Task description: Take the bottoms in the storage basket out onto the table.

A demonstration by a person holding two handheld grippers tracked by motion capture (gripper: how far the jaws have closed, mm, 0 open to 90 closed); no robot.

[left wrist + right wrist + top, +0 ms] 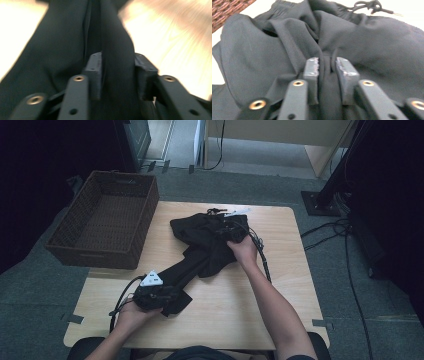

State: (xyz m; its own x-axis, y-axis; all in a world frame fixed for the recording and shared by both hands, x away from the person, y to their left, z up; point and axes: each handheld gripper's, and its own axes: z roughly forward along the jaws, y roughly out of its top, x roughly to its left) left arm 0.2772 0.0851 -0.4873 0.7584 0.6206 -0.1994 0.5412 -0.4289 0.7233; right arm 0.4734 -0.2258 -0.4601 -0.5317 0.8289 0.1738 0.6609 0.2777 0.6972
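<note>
Black garment (207,247) on pale wooden table (280,290), wicker basket (107,217) alongside.

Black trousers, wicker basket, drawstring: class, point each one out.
black trousers (202,237), high view, bunched waist part
wicker basket (102,251), high view, near wall
drawstring (372,5), right gripper view, knotted cord

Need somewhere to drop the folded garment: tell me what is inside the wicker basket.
The wicker basket shows only its bare woven floor and walls. The strip just inside its near wall is hidden by the rim.
</note>
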